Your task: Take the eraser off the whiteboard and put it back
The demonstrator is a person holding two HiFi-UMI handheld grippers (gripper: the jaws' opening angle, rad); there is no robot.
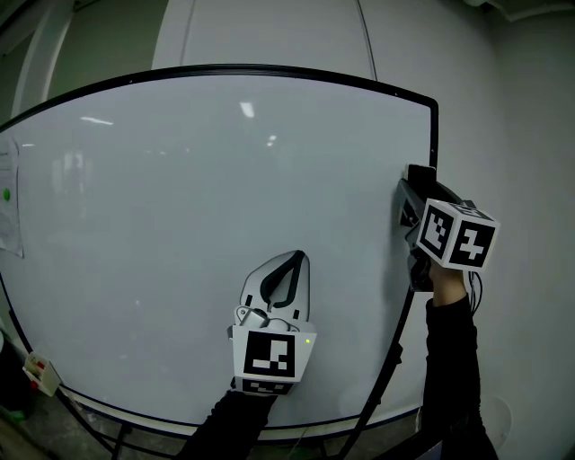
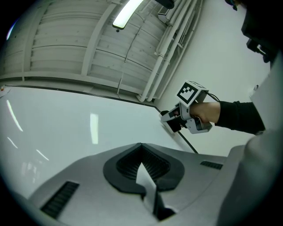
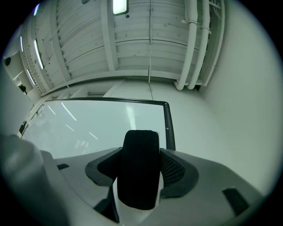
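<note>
- A large whiteboard (image 1: 180,198) with a thin black frame fills most of the head view. Its surface is bare and shows pale reflections of ceiling lights.
- Your right gripper (image 2: 170,121) is up at the board's right edge, near the upper right corner of the frame.
- Its jaws stand wide, clamped on the eraser (image 3: 140,170). The eraser is a dark felt block standing upright between the two ribbed pads.
- Whether the eraser touches the board or the frame cannot be told from any view. In the right gripper view the board lies beyond it, with the frame's corner just above and to its right.
- Your left gripper (image 1: 295,262) hangs low in front of the middle of the board, pointing upward. Its jaws are pressed together to a point with nothing between them.
- Dark sleeves (image 1: 454,359) cover both of your arms.
- A sheet of paper (image 1: 7,193) with a green dot sits at the board's far left edge.
- A small white and red object (image 1: 40,373) sits by the lower left of the frame.
- Overhead are a ribbed ceiling, a long strip light (image 2: 128,13) and white pipes (image 3: 194,44) running down the wall.
</note>
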